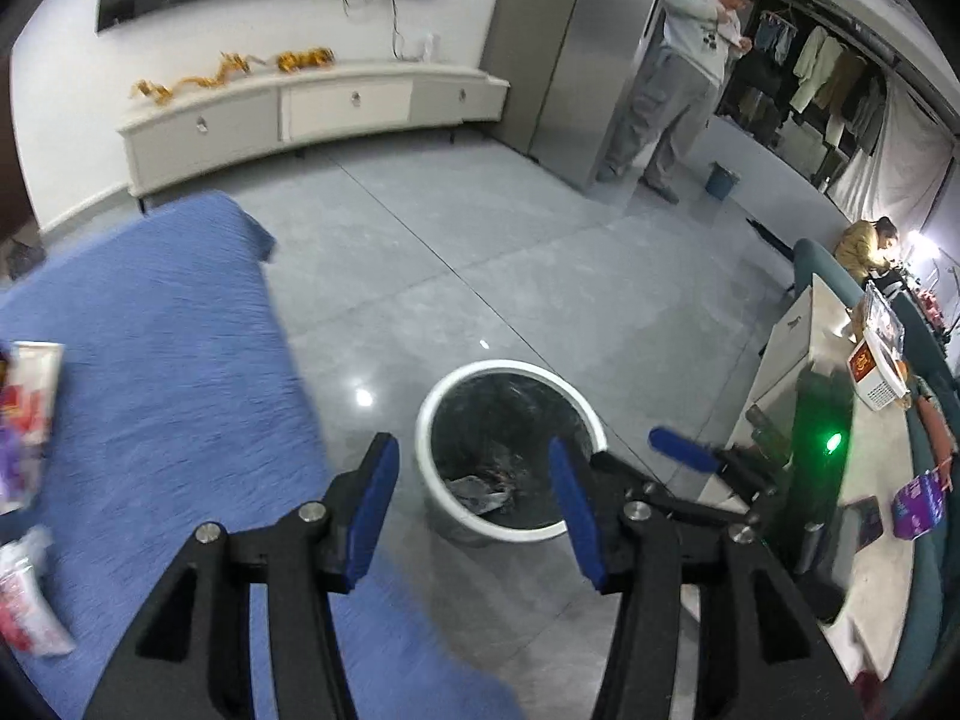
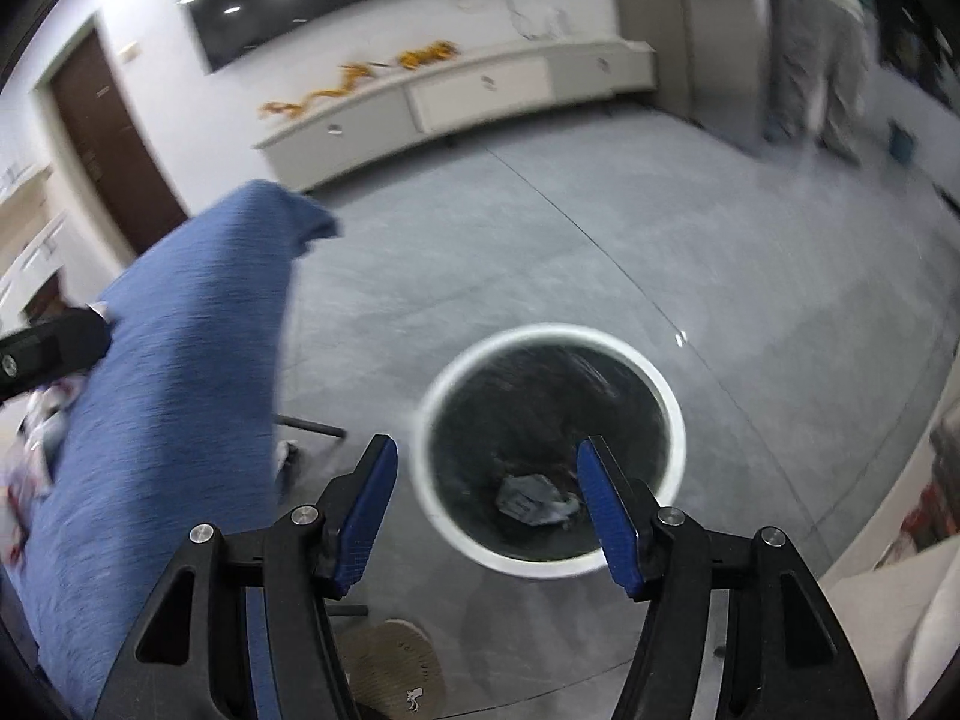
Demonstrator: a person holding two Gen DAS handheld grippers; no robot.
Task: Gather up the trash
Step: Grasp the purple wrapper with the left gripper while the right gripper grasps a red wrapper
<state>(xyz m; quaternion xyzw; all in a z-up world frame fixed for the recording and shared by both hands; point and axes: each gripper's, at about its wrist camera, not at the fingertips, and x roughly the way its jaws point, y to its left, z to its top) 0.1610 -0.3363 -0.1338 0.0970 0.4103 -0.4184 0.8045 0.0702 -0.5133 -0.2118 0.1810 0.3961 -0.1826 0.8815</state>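
Observation:
A white round trash bin [image 1: 510, 531] with a black liner stands on the grey floor; crumpled trash [image 1: 480, 489] lies at its bottom. My left gripper [image 1: 474, 483] is open and empty above the bin's near side. My right gripper [image 2: 486, 483] is open and empty above the bin [image 2: 555, 564], with crumpled paper [image 2: 534, 501] inside. The right gripper's blue finger [image 1: 684, 450] shows to the right in the left wrist view. Snack wrappers [image 1: 27, 414] lie on the blue-covered table [image 1: 168, 360] at the left.
A white side table [image 1: 864, 510] with boxes and a purple packet [image 1: 918, 504] stands at the right. A TV cabinet [image 1: 312, 114] lines the far wall. A person [image 1: 678, 78] stands at the back. A woven mat [image 2: 396, 666] lies on the floor.

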